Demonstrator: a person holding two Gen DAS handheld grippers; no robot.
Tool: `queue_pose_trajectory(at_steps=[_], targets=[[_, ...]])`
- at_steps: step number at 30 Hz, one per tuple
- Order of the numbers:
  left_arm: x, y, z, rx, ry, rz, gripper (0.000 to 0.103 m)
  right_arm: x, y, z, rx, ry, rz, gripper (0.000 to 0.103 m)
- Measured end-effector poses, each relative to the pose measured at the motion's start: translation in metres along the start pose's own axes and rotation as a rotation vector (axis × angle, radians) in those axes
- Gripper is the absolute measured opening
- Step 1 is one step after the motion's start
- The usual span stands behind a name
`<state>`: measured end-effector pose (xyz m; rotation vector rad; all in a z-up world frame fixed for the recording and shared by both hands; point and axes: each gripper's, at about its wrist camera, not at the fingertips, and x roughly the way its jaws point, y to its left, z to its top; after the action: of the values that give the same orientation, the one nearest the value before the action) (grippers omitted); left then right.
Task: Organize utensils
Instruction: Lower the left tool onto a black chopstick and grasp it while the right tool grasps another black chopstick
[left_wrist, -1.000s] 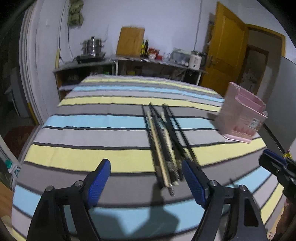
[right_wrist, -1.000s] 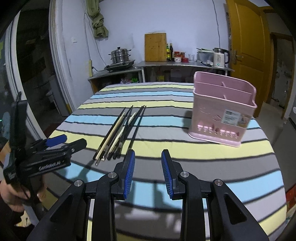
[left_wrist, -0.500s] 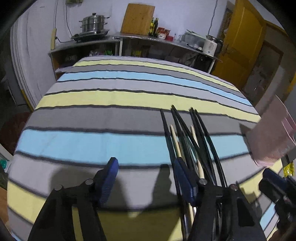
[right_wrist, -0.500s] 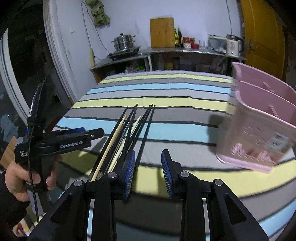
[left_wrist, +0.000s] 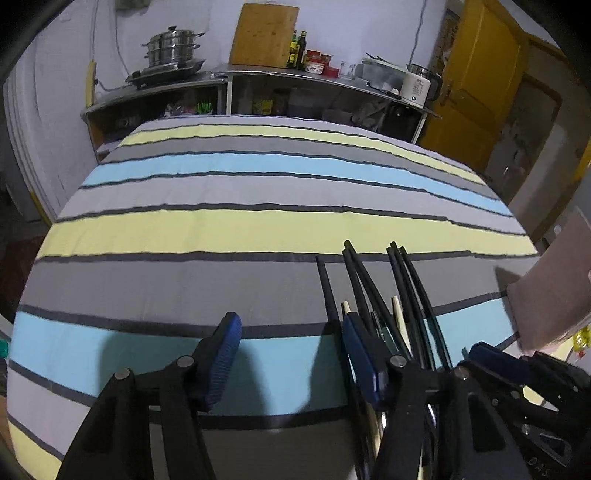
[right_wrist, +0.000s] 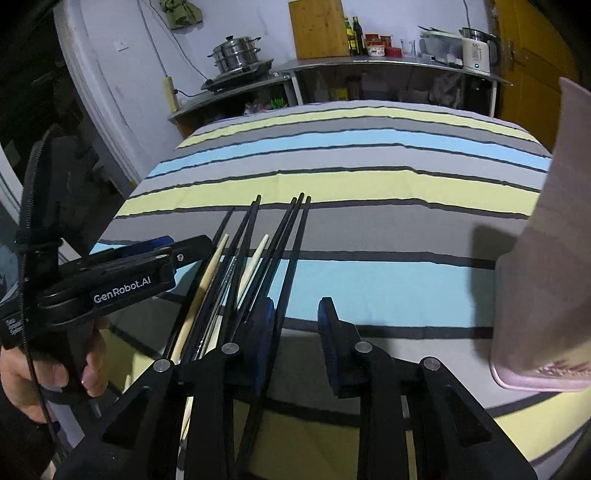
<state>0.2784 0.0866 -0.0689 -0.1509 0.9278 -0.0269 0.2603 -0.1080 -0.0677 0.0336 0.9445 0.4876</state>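
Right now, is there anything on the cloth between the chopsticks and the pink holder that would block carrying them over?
Nothing visible does. The chopsticks lie in a bundle on the striped cloth, and the pink holder stands to their right. Only bare cloth shows between them. The right gripper is open beside the bundle.

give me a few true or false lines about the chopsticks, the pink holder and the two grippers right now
1. The chopsticks lie in a bundle on the striped cloth. True.
2. The left gripper is shut on a chopstick. False: its fingers stand apart with bare cloth between them; the bundle lies by its right finger.
3. The pink holder stands to the right of the chopsticks. True.
4. All the chopsticks are black. False: at least two pale wooden ones lie among the black ones.
5. The right gripper holds the pink holder. False: it is open and the holder stands apart, to its right.
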Motion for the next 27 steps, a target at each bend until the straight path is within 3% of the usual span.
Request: queue_pose_trajectory(at_steps=[9, 13, 18, 27], targets=[[0.0, -0.017, -0.009, 0.127, 0.005, 0.091, 0.057, 0.009, 0.004, 0.004, -0.032, 0.015, -0.024, 0.025], [-0.003, -0.011, -0.009, 0.101, 0.018, 0.085, 0.053, 0.009, 0.003, 0.004, -0.03, 0.018, -0.029, 0.025], [-0.008, -0.007, -0.01, 0.076, 0.034, 0.096, 0.035, 0.015, 0.006, 0.011, -0.025, 0.034, -0.043, 0.023], [-0.01, -0.01, -0.014, 0.064, 0.036, 0.113, 0.033, 0.03, 0.005, 0.027, -0.022, 0.054, -0.051, 0.022]])
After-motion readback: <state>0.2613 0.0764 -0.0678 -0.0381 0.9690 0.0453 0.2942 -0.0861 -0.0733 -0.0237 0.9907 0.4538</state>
